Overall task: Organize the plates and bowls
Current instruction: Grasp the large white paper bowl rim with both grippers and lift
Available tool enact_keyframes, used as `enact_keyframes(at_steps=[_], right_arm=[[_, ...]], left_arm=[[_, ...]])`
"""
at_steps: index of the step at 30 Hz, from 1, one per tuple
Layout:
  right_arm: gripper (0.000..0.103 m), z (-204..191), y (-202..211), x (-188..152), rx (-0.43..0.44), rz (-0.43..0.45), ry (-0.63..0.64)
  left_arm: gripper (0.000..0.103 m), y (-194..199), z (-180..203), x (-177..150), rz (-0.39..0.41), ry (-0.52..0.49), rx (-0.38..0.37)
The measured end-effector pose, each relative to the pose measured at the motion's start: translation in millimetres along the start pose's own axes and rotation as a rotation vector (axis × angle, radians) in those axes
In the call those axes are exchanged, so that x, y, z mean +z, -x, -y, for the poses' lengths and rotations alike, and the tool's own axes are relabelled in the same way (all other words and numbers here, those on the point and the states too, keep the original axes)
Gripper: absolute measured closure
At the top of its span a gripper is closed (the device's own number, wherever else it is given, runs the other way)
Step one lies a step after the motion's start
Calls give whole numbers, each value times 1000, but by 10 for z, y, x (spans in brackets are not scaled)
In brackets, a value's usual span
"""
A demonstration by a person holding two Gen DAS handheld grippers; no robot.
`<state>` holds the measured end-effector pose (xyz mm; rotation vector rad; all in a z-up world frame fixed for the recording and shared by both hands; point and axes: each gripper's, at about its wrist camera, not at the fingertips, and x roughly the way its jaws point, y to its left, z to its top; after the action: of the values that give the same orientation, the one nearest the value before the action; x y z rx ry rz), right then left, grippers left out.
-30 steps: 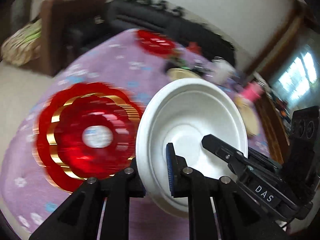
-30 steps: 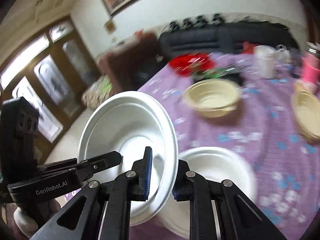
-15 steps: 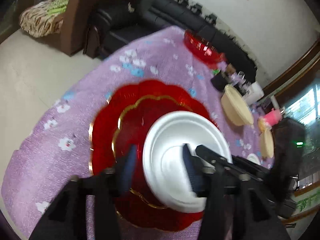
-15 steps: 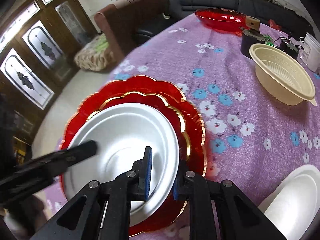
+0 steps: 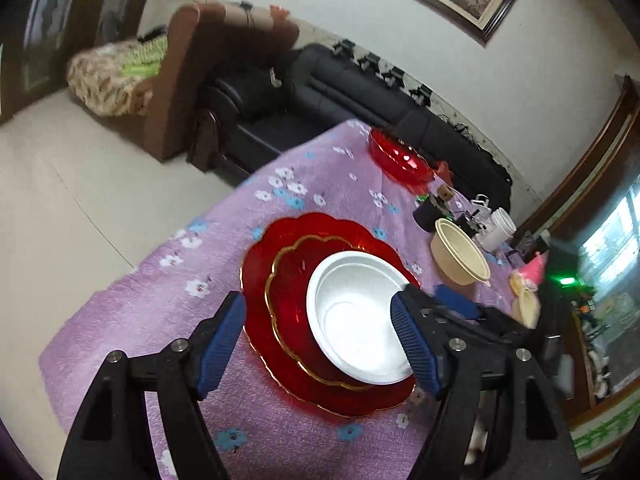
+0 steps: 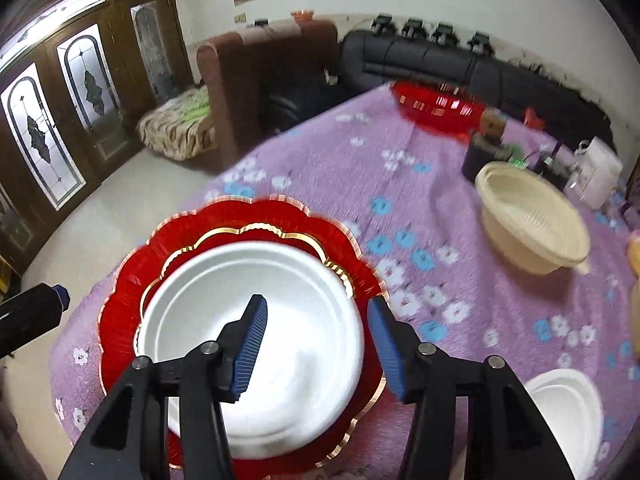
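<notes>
White bowl sits nested on smaller red plate, itself on large scalloped red plate, near table's front edge. Right gripper spread wide above bowl's near rim, holding nothing; left gripper likewise wide, straddling bowl. Judgement: back both straight out, clear of rim, so stack stays centred. Beyond stack: cream bowl, far red dish. Second white bowl cut off at frame edge; motion blur smears plate rims.
</notes>
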<state>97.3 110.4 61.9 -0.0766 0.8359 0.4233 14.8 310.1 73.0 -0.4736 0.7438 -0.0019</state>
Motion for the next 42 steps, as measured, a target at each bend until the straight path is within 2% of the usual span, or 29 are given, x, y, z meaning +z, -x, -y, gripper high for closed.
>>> enact_keyframes(at_steps=[3,6,8,10,15,20,22,26,28,33,37,40,41,42], right_arm=[[46,202,379,-29,17,66,-55],[36,497,864,-135,-23,170,-98],[11,706,1143,-238,-88,234,-110],[2,989,1375,-398,-170,263,-131],[2,1654,1459,-790,-218,171,-241],[4,2017,1290,-1129,-125,87,-371],[10,2039,1164,-1185,-67,63,-394],[30,1958,929,-1231,-8,27,-392],[35,1931,811,-1243,24,15,-400],[35,1947,753,-1319,71,31,-416],[35,2051,718,-1366,80,29,-447],[35,2075,741,-1396,63,31,-452],[35,2082,751,-1403,56,34,-453],[36,2083,760,-1409,51,38,-453]], left_arm=[[26,92,182,-80,40,-69,36],[20,118,356,-173,41,-119,5],[20,85,454,-245,12,-124,-30],[20,47,564,-322,-13,-133,-53],[20,-100,983,-569,-73,-211,-67],[20,-283,1399,-786,-146,-270,-81],[20,-329,1505,-845,-166,-284,-83],[20,-439,1609,-935,-207,-285,-66],[20,-491,1630,-966,-223,-285,-49],[20,-626,1762,-1022,-241,-309,-21],[20,-837,1937,-1055,-266,-326,-32],[20,-1049,2005,-1074,-315,-311,-52],[20,-1132,2015,-1083,-338,-304,-61],[27,-1181,2023,-1087,-351,-297,-67]])
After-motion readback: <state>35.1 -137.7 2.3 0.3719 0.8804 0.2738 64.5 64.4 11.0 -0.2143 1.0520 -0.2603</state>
